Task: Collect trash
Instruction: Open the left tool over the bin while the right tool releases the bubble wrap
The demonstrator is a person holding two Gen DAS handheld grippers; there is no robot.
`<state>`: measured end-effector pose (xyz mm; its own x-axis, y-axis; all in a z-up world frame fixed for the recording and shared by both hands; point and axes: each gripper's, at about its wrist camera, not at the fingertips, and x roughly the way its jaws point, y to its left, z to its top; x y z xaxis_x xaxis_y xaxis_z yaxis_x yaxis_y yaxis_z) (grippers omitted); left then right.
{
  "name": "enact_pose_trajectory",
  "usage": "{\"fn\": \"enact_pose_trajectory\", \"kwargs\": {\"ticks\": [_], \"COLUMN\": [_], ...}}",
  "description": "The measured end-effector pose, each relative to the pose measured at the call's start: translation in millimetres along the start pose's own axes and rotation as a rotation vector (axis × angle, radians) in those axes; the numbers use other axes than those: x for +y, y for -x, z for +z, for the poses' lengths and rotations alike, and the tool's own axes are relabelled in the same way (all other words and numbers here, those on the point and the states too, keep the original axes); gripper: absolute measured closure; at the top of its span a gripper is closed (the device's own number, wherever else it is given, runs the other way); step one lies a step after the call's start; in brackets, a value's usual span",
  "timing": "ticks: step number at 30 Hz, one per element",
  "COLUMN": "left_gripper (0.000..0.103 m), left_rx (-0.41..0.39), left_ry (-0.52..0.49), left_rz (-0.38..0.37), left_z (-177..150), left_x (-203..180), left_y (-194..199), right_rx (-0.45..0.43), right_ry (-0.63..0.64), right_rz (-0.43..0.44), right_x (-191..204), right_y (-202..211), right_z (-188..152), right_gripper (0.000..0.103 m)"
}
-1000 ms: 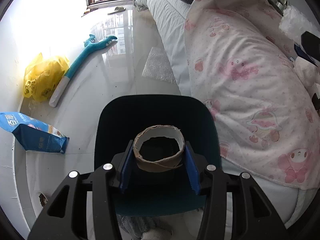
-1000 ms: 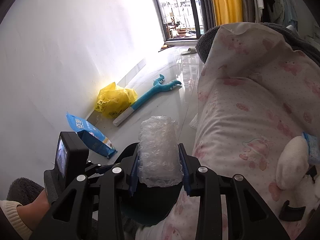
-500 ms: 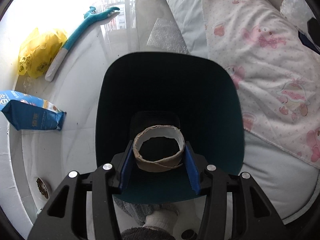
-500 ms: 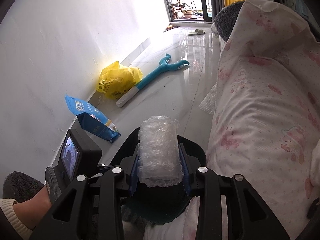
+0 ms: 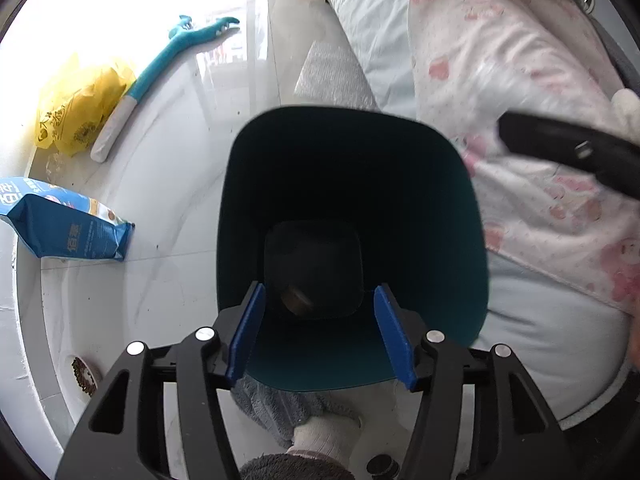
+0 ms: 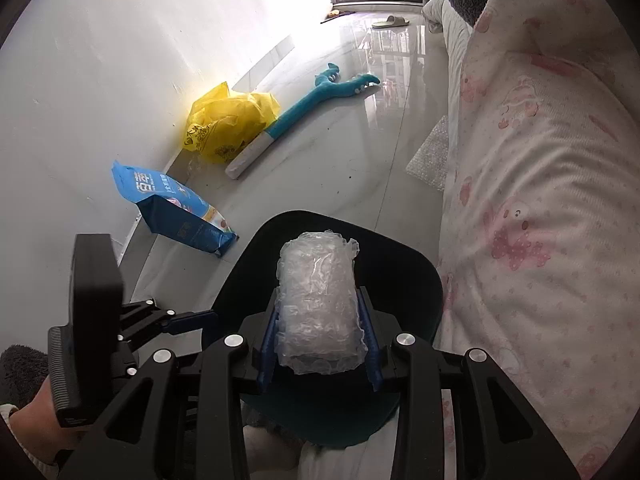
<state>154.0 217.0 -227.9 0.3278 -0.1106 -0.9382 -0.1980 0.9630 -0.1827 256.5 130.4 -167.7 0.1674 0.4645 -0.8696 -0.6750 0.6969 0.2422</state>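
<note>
We see the cardboard ring [image 5: 298, 300] already lying in the bin [image 5: 476, 240]; our left claw [image 5: 320, 332] is opening, empty. Our right claw [image 6: 318, 334] pinches the bubble-wrap roll [image 6: 318, 304] above it, undropped; another bubble-wrap sheet [image 6: 432, 156] remains on the floor.

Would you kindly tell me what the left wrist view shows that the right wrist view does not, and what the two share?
Only the left wrist view looks down into the dark teal bin, where a brown cardboard ring lies at the bottom; the left gripper is opening with nothing between its fingers. Only the right wrist view shows the right gripper shut on a roll of bubble wrap above the bin. Both show the yellow bag, the blue packet, the teal toy and the pink-print quilt.
</note>
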Motion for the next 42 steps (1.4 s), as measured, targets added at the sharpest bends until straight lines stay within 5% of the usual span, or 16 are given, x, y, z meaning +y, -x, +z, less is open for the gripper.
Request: {"fn": "enact_pose_trajectory", "kwargs": {"ticks": [6, 19, 34, 42], "left_gripper": [0.028, 0.019, 0.012, 0.01], "left_rx": [-0.165, -0.492, -0.726, -0.809], "left_ry": [-0.023, -0.067, -0.062, -0.035], "left_rz": [0.004, -0.034, 0.066, 0.105], "left_z": [2.0, -5.0, -15.0, -12.2], "left_x": [-0.4, -7.5, -12.0, -13.3], "left_y": [40.9, 126.6, 206.1, 230.2], "right_rx": [0.043, 0.151, 0.298, 0.279], "right_ry": [-0.021, -0.044, -0.029, -0.002], "right_rz": [-0.008, -0.04, -0.106, -0.095], "right_x": [1.4, 9.7, 15.3, 24.9], "right_y": [-21.5, -76.2, -126.2, -108.1], "right_z": [-2.9, -12.3, -36.6, -31.0], "right_gripper": [0.067, 0.067, 0.067, 0.042]}}
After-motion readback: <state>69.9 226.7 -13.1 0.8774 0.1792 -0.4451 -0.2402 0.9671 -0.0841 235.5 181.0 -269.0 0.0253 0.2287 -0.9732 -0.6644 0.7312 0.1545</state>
